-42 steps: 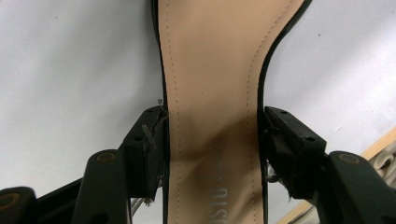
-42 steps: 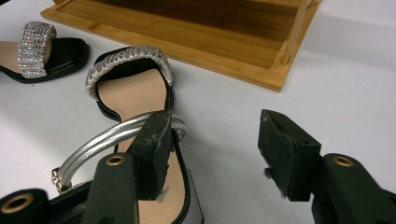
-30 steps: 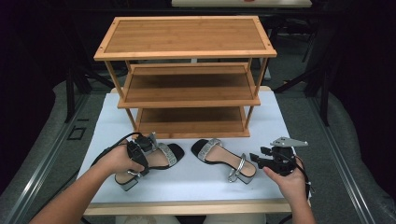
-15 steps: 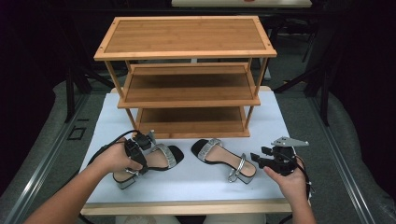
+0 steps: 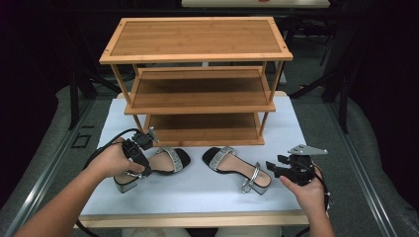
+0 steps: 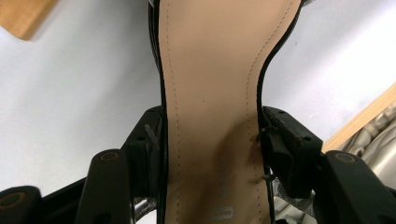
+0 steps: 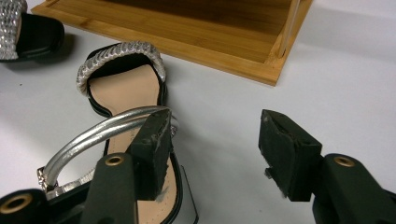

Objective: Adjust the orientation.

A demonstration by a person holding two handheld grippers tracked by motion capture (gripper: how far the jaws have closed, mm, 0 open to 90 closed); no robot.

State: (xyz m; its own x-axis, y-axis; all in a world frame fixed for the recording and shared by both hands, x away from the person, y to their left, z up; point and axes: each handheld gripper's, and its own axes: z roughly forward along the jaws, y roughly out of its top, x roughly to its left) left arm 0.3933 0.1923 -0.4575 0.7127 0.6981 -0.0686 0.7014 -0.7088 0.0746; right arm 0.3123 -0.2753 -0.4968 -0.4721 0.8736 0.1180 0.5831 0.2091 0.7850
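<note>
Two black sandals with silver straps lie on the white table top (image 5: 197,197) in front of a wooden shelf rack. My left gripper (image 5: 142,168) (image 6: 210,144) is shut on the left sandal (image 5: 170,159) (image 6: 210,84). Its pads press on both edges of the narrow middle of the tan insole, and the toe points away from the jaws. The right sandal (image 5: 237,168) (image 7: 121,88) rests flat on the table. My right gripper (image 5: 274,166) (image 7: 212,149) stands open just right of its heel. Only bare table shows between its pads, and the left jaw sits in front of the silver ankle strap (image 7: 93,135).
The three-level bamboo shelf rack (image 5: 197,94) (image 7: 187,32) stands at the back of the table, with its bottom board just behind the sandals. The table's wooden front edge (image 5: 197,218) runs close to both hands. A black cable (image 5: 106,143) loops from the left gripper.
My left hand has risen a little with the left sandal held in its jaws. The right hand and the right sandal have stayed in place.
</note>
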